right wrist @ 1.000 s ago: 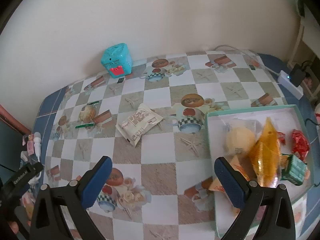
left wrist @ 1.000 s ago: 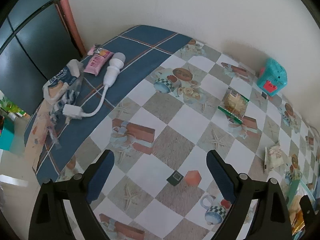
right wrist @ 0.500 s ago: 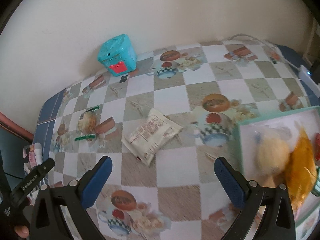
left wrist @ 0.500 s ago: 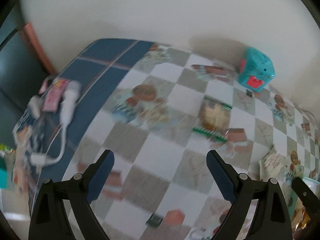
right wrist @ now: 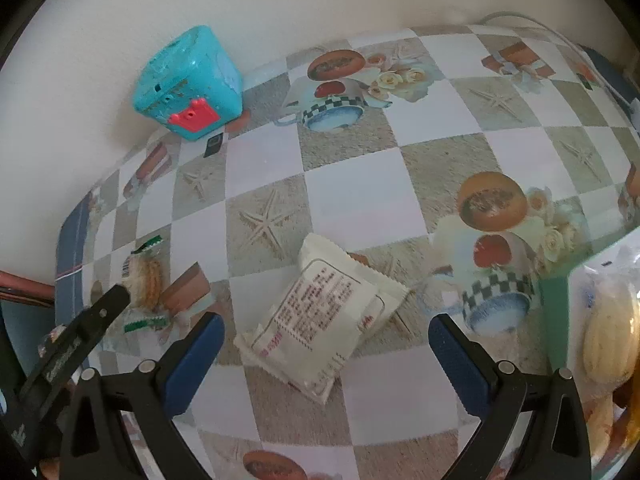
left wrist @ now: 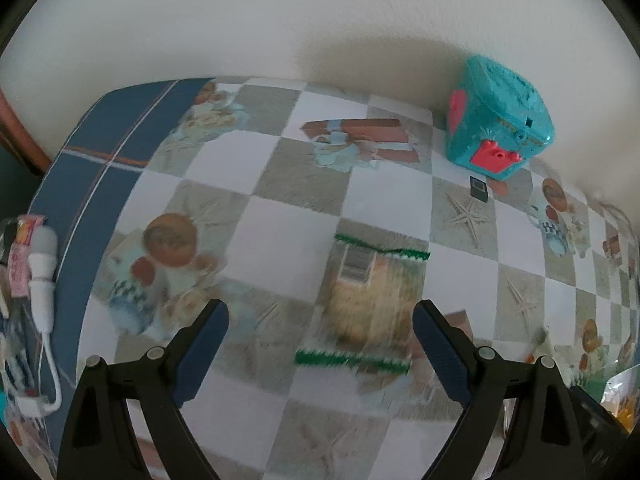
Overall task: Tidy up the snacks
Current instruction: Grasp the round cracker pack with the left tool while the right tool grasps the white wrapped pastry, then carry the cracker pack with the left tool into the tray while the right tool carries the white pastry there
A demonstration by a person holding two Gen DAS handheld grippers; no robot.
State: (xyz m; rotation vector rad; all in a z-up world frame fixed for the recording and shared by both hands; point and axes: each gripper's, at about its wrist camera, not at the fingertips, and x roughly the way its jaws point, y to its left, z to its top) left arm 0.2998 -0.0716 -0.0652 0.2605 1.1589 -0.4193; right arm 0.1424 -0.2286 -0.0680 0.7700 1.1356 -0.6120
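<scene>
A clear cracker packet with green crimped ends (left wrist: 372, 300) lies on the checked tablecloth, just ahead of my left gripper (left wrist: 320, 326) and toward its right finger. That gripper is open and holds nothing. The same packet (right wrist: 144, 280) shows at the left of the right wrist view, with the left gripper's finger (right wrist: 80, 336) beside it. A white snack pouch with red print (right wrist: 324, 316) lies between and just ahead of my right gripper (right wrist: 326, 342), which is open and apart from it. A teal tray (right wrist: 558, 292) with wrapped snacks (right wrist: 608, 332) sits at the right edge.
A teal toy box with red trim (left wrist: 500, 128) stands against the wall at the back. A white cable with a plug (left wrist: 42, 280) and a pink packet (left wrist: 18, 264) lie on the table's blue left border. A white cable (right wrist: 560, 36) runs along the far right.
Both grippers have come lower and closer to the table. The left view swung right, bringing the cracker packet between its fingers. The white pouch now sits centred before the right gripper.
</scene>
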